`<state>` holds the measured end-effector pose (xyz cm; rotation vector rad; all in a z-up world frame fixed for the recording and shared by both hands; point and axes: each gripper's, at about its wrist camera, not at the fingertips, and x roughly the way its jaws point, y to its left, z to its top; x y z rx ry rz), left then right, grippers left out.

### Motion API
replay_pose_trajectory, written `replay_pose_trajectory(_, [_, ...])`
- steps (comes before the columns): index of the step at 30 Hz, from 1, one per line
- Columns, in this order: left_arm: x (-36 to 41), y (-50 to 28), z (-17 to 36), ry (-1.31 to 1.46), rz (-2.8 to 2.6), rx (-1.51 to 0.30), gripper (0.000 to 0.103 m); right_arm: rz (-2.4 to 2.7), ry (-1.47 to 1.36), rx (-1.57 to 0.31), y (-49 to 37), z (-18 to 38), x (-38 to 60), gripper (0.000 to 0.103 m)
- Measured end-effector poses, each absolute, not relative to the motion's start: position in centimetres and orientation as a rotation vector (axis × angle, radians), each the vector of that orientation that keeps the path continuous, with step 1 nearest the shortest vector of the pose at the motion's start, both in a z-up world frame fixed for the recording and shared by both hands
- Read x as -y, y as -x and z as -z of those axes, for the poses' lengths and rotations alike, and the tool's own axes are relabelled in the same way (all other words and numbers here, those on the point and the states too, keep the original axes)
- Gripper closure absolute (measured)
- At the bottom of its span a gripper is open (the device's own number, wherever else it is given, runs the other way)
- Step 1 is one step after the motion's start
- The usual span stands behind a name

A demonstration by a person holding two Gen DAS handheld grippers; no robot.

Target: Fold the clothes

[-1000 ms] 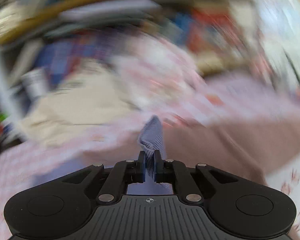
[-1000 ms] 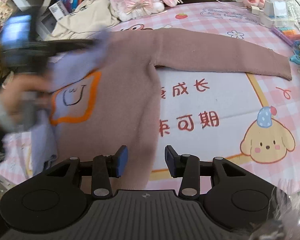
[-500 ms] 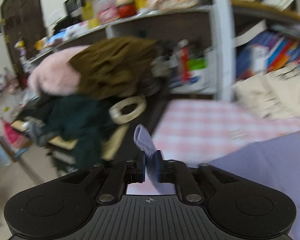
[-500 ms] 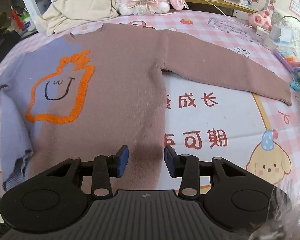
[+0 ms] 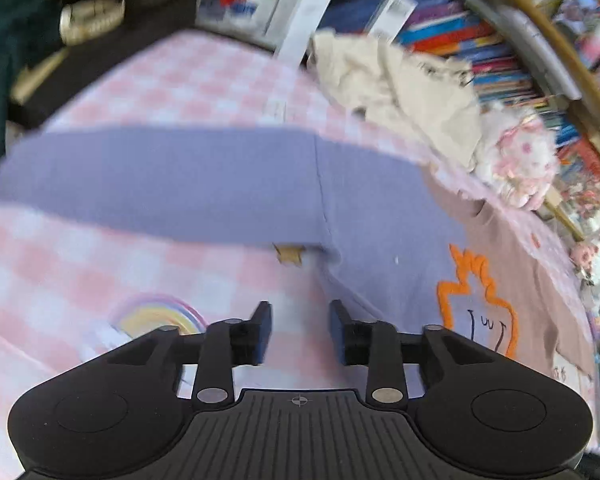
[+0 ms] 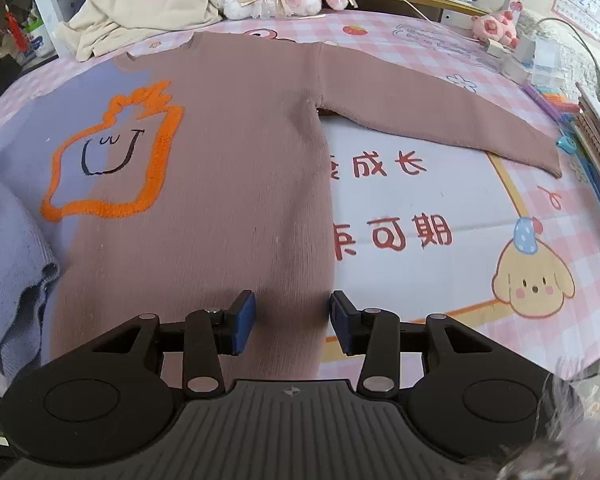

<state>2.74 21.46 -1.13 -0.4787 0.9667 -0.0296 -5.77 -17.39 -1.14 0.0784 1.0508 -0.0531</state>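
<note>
Across the pink checked tablecloth (image 6: 440, 60) the two-tone sweater (image 6: 236, 152) lies face up and flat, its brown sleeve (image 6: 440, 112) reaching toward 2 o'clock and its lilac sleeve (image 5: 160, 184) toward 9 o'clock, spread ready for folding. Near the hem at 6 o'clock, the right gripper (image 6: 292, 320) hovers with jaws wide apart and empty. Beside the lilac armpit, the left gripper (image 5: 300, 332) is likewise wide open, holding nothing.

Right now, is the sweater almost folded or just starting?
Just starting. Done: the sweater is spread flat on the table, brown sleeve and purple sleeve stretched out. In hand: nothing; left gripper and right gripper are open. Left: every fold.
</note>
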Motion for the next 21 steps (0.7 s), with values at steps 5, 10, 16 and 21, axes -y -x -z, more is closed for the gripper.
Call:
replay_pose_trajectory(5, [-20.2, -3.7, 2.0, 0.584, 0.062, -0.97, 0.065, 0.059, -0.137, -1.029, 6.8, 1.4, 17.9, 0.064])
replay_pose_trajectory(10, [-18.4, -5.1, 2.7, 0.5, 0.109, -0.959, 0.091, -0.004, -0.107, -1.025, 6.8, 1.3, 17.7, 0.082])
replay_pose_trajectory(16, [-15.0, -7.5, 2.5, 0.349, 0.182, -0.953, 0.094, 0.015, -0.077, -0.996, 5.1, 1.4, 19.1, 0.088])
replay_pose_trajectory(21, [-12.4, -10.5, 2.6, 0.236, 0.188, -0.954, 0.093, 0.039, -0.004, -0.987, 1.6, 1.5, 20.2, 0.088])
